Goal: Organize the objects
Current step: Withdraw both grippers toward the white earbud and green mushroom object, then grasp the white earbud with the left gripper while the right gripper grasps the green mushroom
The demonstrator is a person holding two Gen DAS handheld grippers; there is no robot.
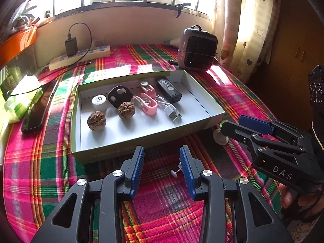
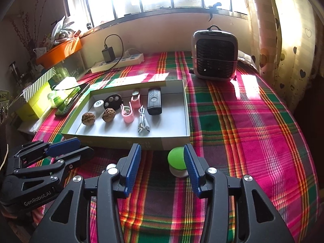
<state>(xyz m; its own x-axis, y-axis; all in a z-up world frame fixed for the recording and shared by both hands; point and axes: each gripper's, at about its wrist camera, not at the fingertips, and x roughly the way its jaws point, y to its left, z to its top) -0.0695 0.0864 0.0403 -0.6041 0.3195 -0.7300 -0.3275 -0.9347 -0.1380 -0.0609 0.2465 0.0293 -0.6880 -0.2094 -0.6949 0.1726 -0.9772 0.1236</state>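
Walnuts [image 1: 96, 120] sit two together in the near-left part of the shallow green-sided box [image 1: 141, 139] on the plaid cloth [image 2: 253, 131], and behind them in the same box lie a white round cap [image 1: 99, 101], a black disc with holes [image 1: 119, 96], two pink clips [image 1: 146, 103], a coiled white USB cable [image 1: 170, 109] and a black oblong device [image 1: 169, 90]. Just outside the box's near right corner stands a green-topped mushroom-shaped thing [image 2: 176, 158] on a white base; the right gripper [image 2: 162, 162] has it between its blue pads, close against the right-hand pad, the jaws parted and not pressing it. Near the box's front edge the left gripper [image 1: 162, 168] hangs over bare cloth, jaws apart and holding nothing. Beyond the box's far right corner stands a small grey fan heater [image 2: 214, 55]; left of the box lies a dark phone [image 1: 39, 106].
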